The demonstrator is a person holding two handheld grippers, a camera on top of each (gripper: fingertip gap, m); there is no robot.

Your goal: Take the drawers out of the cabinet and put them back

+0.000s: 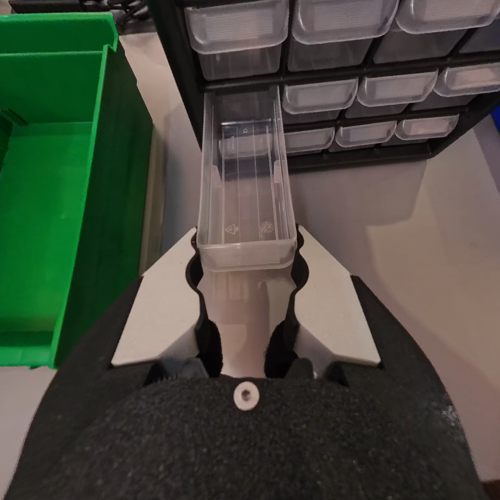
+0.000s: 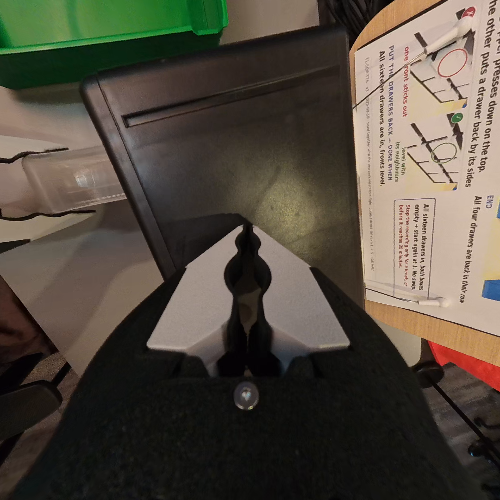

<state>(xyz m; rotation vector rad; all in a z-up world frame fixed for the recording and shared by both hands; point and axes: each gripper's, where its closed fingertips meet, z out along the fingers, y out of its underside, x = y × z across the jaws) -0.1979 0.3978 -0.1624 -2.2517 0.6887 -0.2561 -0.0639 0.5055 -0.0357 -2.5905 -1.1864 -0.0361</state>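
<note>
Left fingers clamp half-out drawer beside green bin; right fingers closed atop cabinet.

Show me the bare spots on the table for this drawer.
Bare table right of the drawer, in front of the cabinet. The strip between the green bin and the drawer is narrow. The left hand-held gripper grips the drawer.

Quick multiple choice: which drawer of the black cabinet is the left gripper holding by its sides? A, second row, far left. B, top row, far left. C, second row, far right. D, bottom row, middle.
A: the left gripper clamps the front end of the clear drawer, which sticks far out of the leftmost slot in the second visible row of the cabinet.
</note>
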